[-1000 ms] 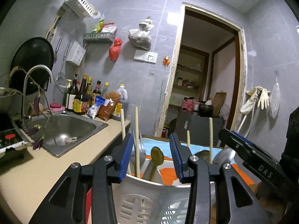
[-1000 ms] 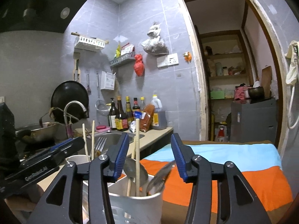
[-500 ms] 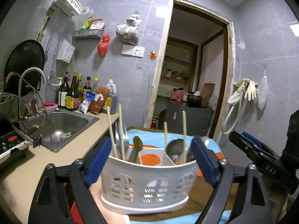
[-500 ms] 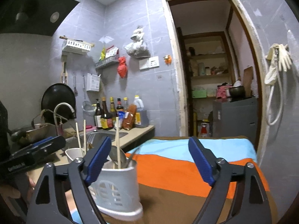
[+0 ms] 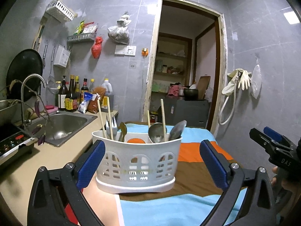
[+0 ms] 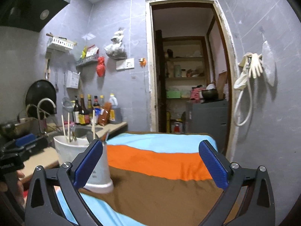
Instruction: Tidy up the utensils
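1. Left gripper (image 5: 150, 163): jaws wide, empty, flanking white caddy (image 5: 138, 162) holding chopsticks (image 5: 105, 116) and spoons (image 5: 156, 134).
2. Right gripper (image 6: 150, 164): jaws wide, empty, caddy beside left jaw.
3. Likely finished; withdraw straight, avoiding caddy.

hidden, cropped and blurred parts

the utensil holder (image 5: 138, 160) hides the lower ends of the chopsticks (image 5: 105, 117) and spoons (image 5: 157, 132); in the right wrist view its right side sits behind one blue finger (image 6: 87, 164) and its contents are blurred. the left gripper (image 5: 150, 162) and right gripper (image 6: 149, 166) bodies are cut off by the bottom edges. bottle labels (image 5: 69, 102) are too small to read. the striped cloth (image 6: 160, 171) runs out of frame below
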Demonstrator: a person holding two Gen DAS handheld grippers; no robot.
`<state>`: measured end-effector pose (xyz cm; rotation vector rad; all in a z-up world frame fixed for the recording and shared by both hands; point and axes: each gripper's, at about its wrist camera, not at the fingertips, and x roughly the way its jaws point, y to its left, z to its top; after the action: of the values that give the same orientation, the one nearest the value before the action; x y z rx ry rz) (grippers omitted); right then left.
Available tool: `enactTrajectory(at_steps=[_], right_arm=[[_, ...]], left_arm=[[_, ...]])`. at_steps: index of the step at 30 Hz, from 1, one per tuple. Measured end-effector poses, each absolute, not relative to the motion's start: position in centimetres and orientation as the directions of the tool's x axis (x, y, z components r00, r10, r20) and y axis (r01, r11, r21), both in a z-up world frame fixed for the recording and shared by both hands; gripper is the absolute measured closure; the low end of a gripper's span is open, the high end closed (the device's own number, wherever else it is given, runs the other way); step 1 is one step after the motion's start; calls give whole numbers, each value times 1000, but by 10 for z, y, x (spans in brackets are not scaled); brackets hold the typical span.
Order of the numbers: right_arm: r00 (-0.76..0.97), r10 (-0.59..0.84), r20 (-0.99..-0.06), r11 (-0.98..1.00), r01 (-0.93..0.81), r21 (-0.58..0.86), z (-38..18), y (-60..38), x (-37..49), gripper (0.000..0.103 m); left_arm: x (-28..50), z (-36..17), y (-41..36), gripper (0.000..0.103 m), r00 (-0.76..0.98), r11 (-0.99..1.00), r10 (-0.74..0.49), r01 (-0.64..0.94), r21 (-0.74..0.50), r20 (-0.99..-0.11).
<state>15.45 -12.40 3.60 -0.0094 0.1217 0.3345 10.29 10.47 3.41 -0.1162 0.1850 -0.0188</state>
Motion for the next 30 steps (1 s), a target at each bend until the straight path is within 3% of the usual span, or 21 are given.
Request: enactTrajectory(at_steps=[13,30], right_arm=[[959,225,-171,973,-231,-16,13,-148,106,0],[971,163,-176,987,-161,24,-3,-171,60,0]], left_arm=[[63,28,69,4,987,1000,-15,11,-29,-160],[31,13,53,4,983,998,-49,42,-46,-176]])
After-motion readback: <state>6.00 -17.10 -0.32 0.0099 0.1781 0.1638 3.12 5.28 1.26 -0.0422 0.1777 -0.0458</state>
